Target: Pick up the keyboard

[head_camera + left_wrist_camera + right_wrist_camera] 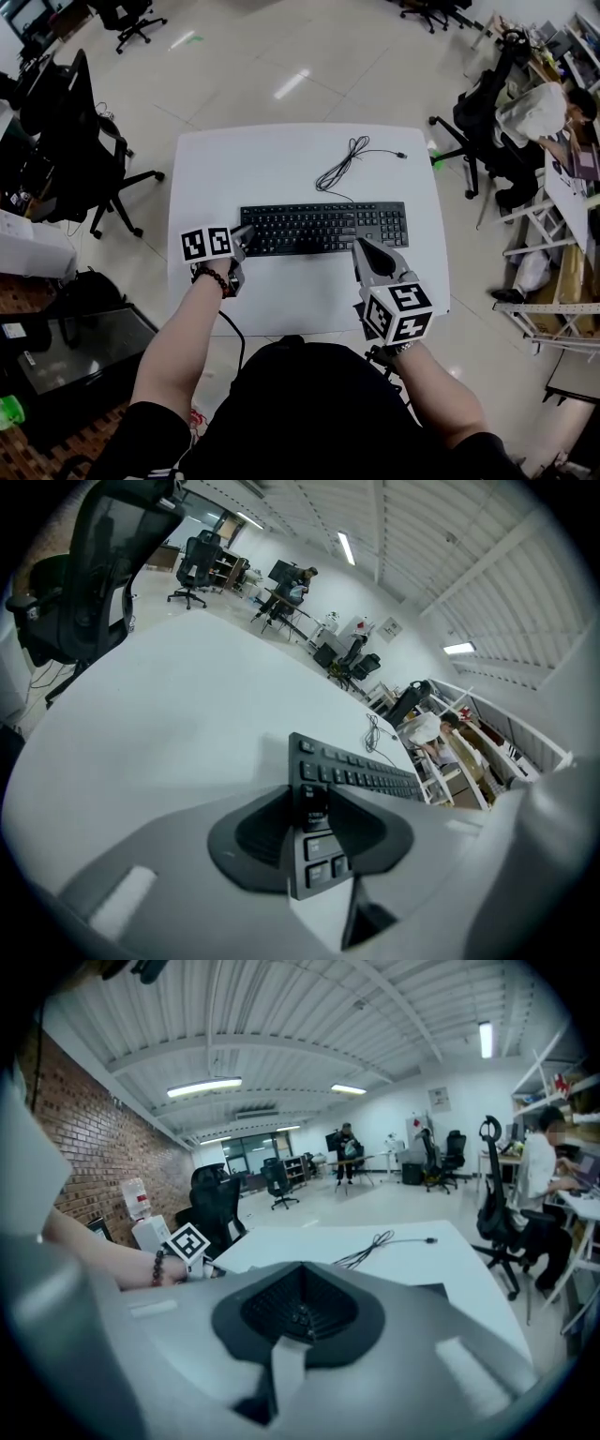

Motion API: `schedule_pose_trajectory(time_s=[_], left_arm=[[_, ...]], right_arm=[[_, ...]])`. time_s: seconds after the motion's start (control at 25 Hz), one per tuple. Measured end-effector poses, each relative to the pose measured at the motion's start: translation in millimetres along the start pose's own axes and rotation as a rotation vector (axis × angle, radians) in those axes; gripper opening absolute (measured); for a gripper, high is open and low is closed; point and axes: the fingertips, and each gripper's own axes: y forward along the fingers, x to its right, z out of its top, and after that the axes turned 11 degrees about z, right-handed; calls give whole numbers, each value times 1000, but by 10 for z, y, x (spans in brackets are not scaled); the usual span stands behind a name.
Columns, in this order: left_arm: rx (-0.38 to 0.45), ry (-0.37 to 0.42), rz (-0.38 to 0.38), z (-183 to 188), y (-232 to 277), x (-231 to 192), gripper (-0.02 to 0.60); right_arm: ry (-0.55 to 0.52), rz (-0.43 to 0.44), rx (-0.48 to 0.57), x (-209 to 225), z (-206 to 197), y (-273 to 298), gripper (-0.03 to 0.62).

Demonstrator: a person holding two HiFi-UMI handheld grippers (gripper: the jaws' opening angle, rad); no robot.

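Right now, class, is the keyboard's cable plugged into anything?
No: in the head view the cable ends in a loose plug lying on the white table, beyond the keyboard.

Head cam steeply down on table (300, 150); gripper cams low, close; L also sees keyboard (356, 780).

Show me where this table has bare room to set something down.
Bare: the table between its far-left corner, the cable and the keyboard; also the near strip between both claws. Crowded: the keyboard's near edge, at the left claw and right claw.
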Motion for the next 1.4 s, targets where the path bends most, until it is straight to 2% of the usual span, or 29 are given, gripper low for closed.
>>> schedule_pose_trajectory(time_s=[0.12, 0.24, 0.56, 0.68, 0.84, 1.12, 1.28, 1.4], left_arm=[[10, -5, -8, 34, -104, 58, 130], [20, -23, -20, 64, -218, 108, 100], [35, -11, -49, 138, -503, 271, 86], [44, -5, -59, 189, -585, 336, 83], [55, 9, -71, 241, -667, 439, 80], [59, 26, -75, 300, -760, 575, 77], [54, 35, -75, 324, -777, 610, 77], [45, 40, -73, 315, -797, 632, 77]], right_arm=[[20, 0, -4, 20, -32, 1, 2], [77, 13, -12, 45, -111, 8, 2], [383, 32, -50, 209, -590, 61, 14], [493, 27, -54, 296, -794, 93, 88], [633, 9, -37, 454, -1022, 156, 134], [927, -3, 53, 729, -1284, 268, 173], [1094, 25, 176, 858, -1346, 360, 201], [1172, 36, 257, 960, -1375, 412, 209]])
